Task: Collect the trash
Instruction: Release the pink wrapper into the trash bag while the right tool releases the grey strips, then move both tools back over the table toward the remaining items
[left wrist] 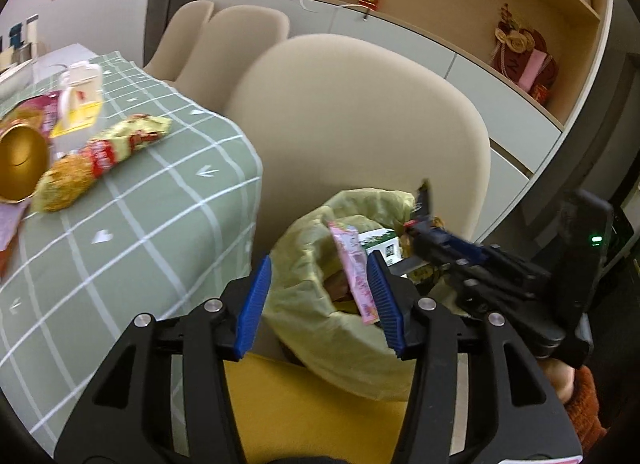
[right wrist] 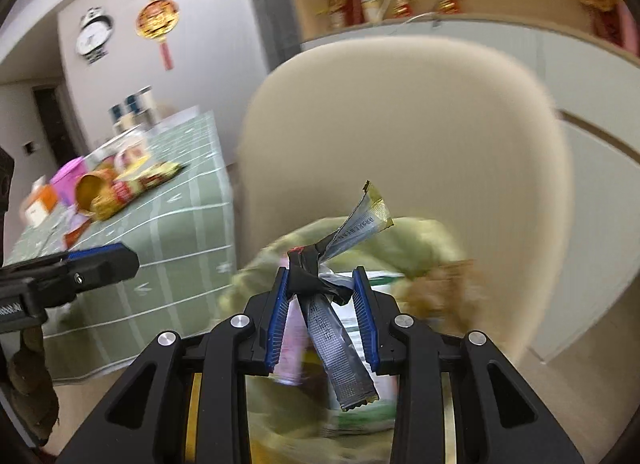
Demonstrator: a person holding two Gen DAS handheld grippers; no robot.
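Beige chair backs (left wrist: 360,112) line a table under a green checked cloth (left wrist: 132,224), where a yellow-and-red snack wrapper (left wrist: 100,156) and a gold-lined can (left wrist: 20,160) lie, and on the chair seat sits a pale yellow trash bag (left wrist: 304,264) with its mouth open. Angled down over the bag, the left gripper (left wrist: 320,304) stands open – a pink wrapper (left wrist: 356,276) hangs just beside its right-hand pad, though whether they touch is hard to say. Reaching in from the other side, the right gripper (right wrist: 322,312) tilts down too, jaws part-closed on a knotted grey-and-black sachet wrapper (right wrist: 320,284) above the bag – a hand in a rust sleeve (left wrist: 576,388) carries it.
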